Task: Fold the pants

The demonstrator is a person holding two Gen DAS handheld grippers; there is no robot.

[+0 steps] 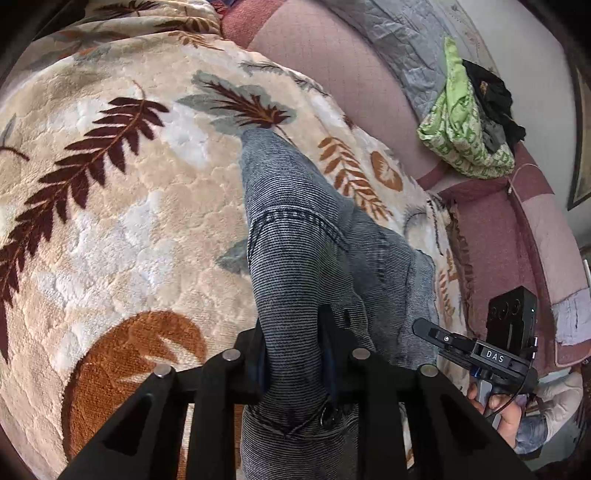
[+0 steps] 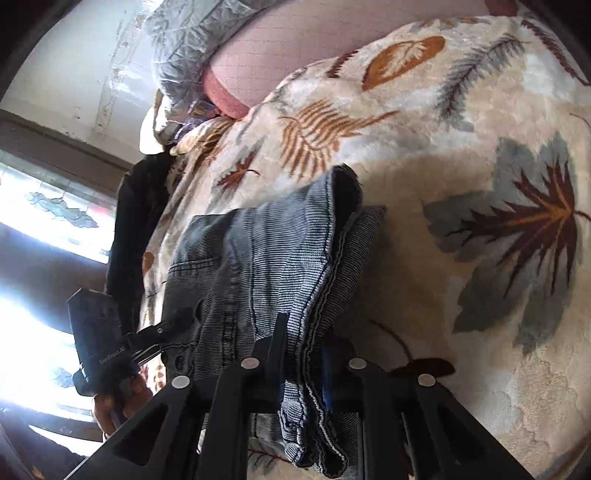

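Note:
Grey-blue corduroy pants [image 1: 295, 229] lie stretched over a cream fleece blanket with a leaf print [image 1: 129, 221]. My left gripper [image 1: 291, 328] is shut on a thick bunch of the pants near their near end, and the cloth fills the gap between its fingers. In the right wrist view the pants [image 2: 258, 251] lie doubled, edges stacked. My right gripper [image 2: 304, 332] is shut on those layered edges. Each view shows the other gripper at its side: the right gripper [image 1: 428, 328] touches the pants' right edge, and the left gripper [image 2: 166, 328] sits at their left.
The blanket [image 2: 461, 166] covers a pink padded seat [image 1: 332, 74]. A green patterned cloth [image 1: 461, 136] with dark clothes lies at the far right, and a grey quilt [image 1: 406, 33] behind. A dark garment [image 2: 133, 221] hangs off the blanket's left edge by a bright window [image 2: 44, 221].

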